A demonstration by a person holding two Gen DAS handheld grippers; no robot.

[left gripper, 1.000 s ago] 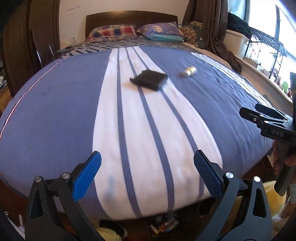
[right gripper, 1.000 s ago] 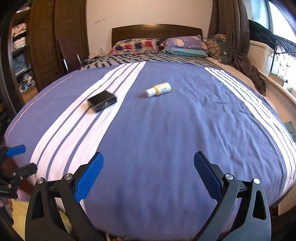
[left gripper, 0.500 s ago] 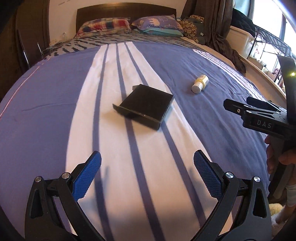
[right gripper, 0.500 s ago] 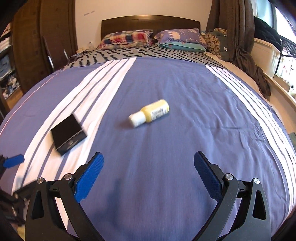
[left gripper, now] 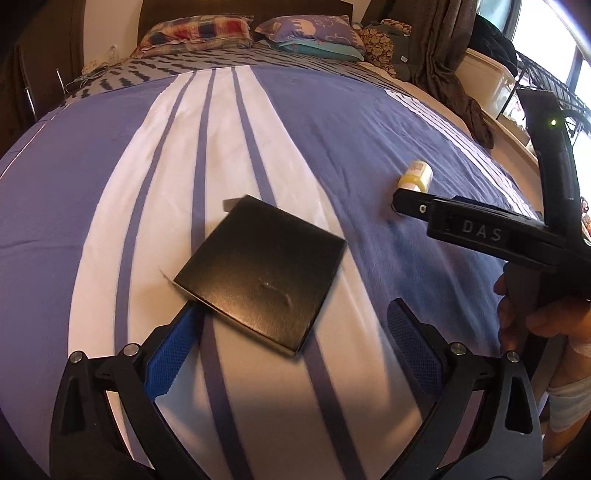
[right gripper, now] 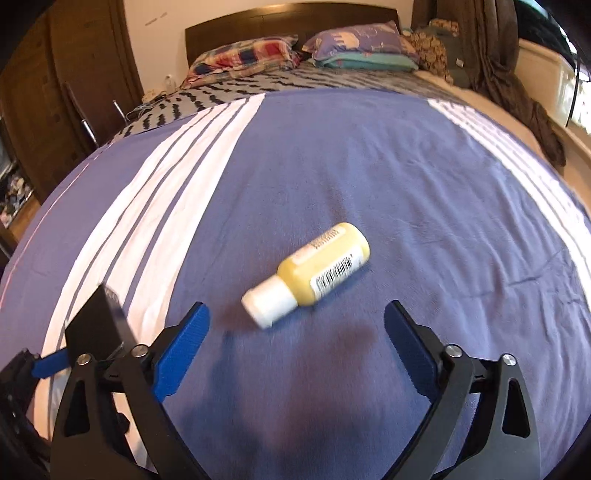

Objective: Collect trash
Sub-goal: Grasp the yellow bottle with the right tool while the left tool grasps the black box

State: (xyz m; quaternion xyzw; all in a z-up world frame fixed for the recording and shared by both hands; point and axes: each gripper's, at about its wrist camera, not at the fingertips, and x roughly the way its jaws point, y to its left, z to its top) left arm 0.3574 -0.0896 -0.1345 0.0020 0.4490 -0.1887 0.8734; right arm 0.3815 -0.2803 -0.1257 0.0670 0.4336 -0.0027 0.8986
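The left gripper point(left gripper: 295, 332) is spread wide with nothing between its blue pads point(left gripper: 170, 354), held low over the bed point(left gripper: 332, 147). A flat black box point(left gripper: 262, 277) lies just ahead of it on the white stripes point(left gripper: 177, 184) of the blue cover; the box's near corner sits just beside the left pad, though whether they touch cannot be told. The box lies turned at an angle, a small flap showing at its far edge. The right gripper point(right gripper: 295, 325) is likewise spread and empty, its pads point(right gripper: 181, 339) to either side of a small yellow bottle point(right gripper: 310, 273) that lies on its side on the plain blue part of the cover, white cap point(right gripper: 267, 301) toward the gripper and a barcode label facing up. The bottle rests just beyond the fingertips, not between them. In the left view the right gripper's black body point(left gripper: 480, 232) marked "DAS" reaches in from the right, gripped by a hand point(left gripper: 532, 314), with the bottle point(left gripper: 415, 175) just past its tip. In the right view the box point(right gripper: 96, 325) shows at lower left, partly behind the left finger, and a blue pad of the other gripper point(right gripper: 50, 363) pokes in beside it. Box and bottle lie apart. Pillows point(right gripper: 295, 55) sit at the head of the bed against a dark headboard point(right gripper: 288, 18), and a brown curtain point(left gripper: 443, 66) hangs to the right.
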